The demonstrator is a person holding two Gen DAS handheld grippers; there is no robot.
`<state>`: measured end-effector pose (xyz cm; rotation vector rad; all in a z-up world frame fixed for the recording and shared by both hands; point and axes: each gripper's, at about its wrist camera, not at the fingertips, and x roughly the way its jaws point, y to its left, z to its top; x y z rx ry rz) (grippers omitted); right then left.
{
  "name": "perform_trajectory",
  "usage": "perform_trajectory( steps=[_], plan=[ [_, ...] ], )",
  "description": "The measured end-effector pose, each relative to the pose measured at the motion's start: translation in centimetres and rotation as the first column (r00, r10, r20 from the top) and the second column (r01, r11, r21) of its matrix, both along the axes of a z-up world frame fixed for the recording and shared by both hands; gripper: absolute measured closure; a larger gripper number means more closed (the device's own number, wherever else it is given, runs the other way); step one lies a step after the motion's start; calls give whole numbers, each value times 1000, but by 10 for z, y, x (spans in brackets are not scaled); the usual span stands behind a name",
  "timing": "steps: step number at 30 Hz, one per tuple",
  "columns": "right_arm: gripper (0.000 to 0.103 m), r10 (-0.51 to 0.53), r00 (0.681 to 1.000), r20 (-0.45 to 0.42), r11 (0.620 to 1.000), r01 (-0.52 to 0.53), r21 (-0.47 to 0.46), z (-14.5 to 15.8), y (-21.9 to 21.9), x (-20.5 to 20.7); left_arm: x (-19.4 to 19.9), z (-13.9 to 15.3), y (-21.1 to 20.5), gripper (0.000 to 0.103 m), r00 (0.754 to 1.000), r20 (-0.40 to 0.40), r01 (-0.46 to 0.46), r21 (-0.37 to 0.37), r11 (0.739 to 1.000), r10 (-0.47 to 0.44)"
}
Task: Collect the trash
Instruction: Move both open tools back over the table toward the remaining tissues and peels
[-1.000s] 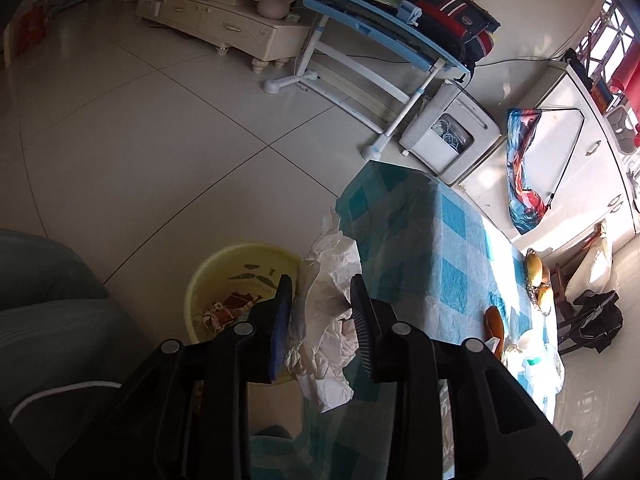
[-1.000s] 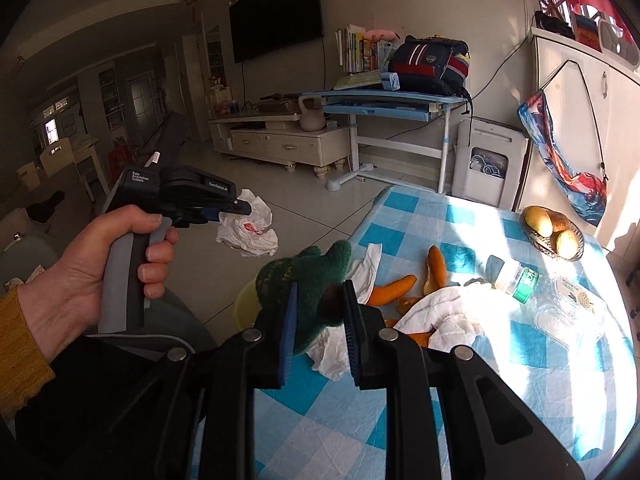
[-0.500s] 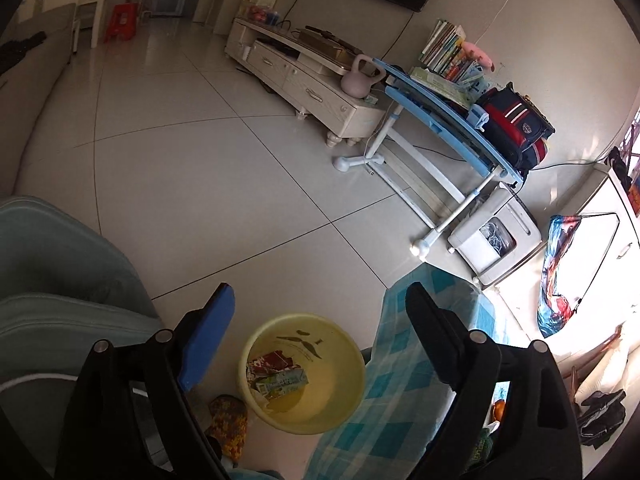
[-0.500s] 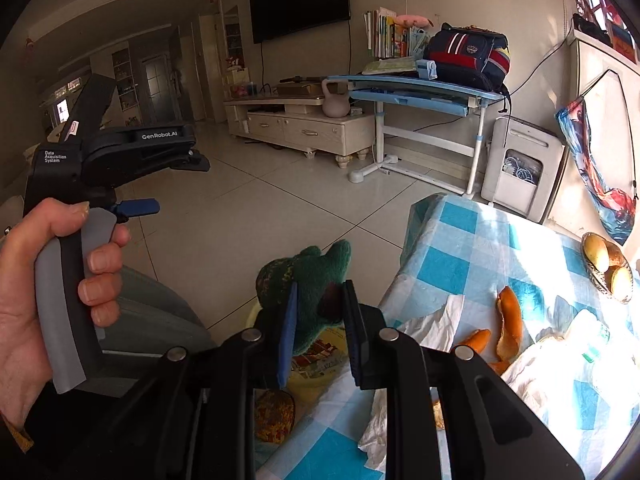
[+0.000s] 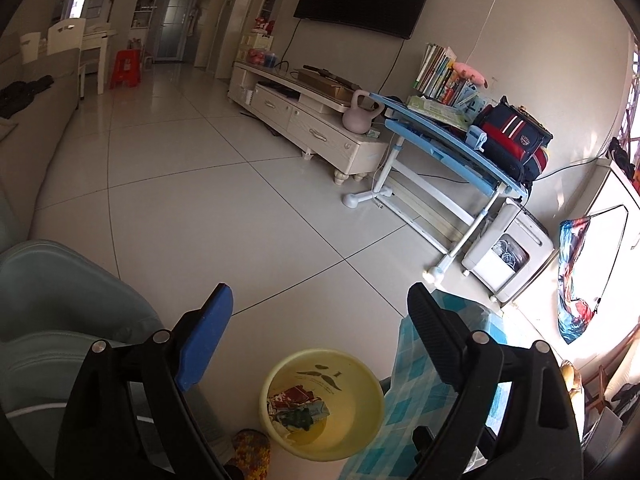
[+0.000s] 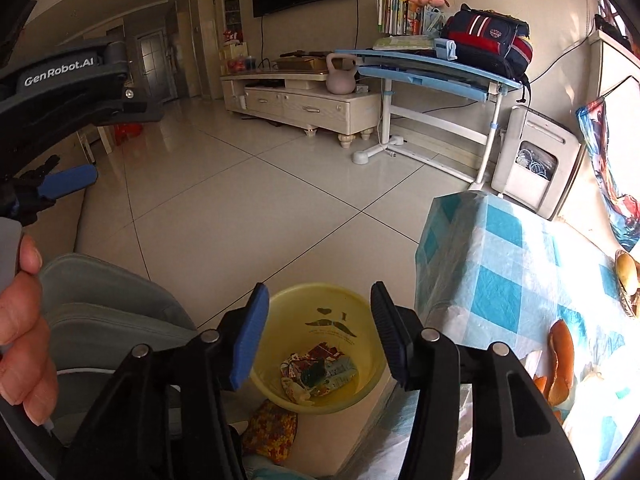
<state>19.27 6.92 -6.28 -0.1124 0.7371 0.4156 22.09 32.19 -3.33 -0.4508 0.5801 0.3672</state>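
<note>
In the left wrist view, the left gripper (image 5: 320, 308) has its jaws spread wide with nothing between them. Below it, the yellow bin (image 5: 362, 396) stands on the tiled floor (image 5: 200, 200), just left of the table with the blue checked cloth (image 5: 416, 392). The bin holds printed wrappers (image 5: 294, 398) and a dark green item (image 5: 298, 418) on its bottom. In the right wrist view, the right gripper (image 6: 316, 316) has jaws that have just been opening; they stand apart above the bin (image 6: 288, 308) with nothing between them. The same wrappers (image 6: 338, 368) and green item (image 6: 314, 374) lie inside. Orange peels (image 6: 560, 356) rest on the cloth (image 6: 500, 248) at the right. A basket (image 6: 630, 308) at the far right edge holds a pale round fruit (image 6: 626, 272).
</note>
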Motion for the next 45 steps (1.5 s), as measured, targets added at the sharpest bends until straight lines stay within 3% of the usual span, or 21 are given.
perform_trajectory(
  steps=[18,35,41,45],
  plan=[
    [35,3,996,91,993,7,-115,19,-22,-47,-4,-2,-7,15,1000,-9,3,46,999,-2],
    [30,-90,987,131,987,105,-119,38,-97,-106,-3,-7,-77,11,983,-94,171,170,971,-156],
    [29,-130,981,141,980,149,-129,39,-124,-120,-4,-20,-117,10,939,-174,321,138,937,-296],
    [28,-163,977,140,975,181,-130,35,-146,-127,-11,-32,-156,10,886,-235,442,169,881,-400]
  ],
)
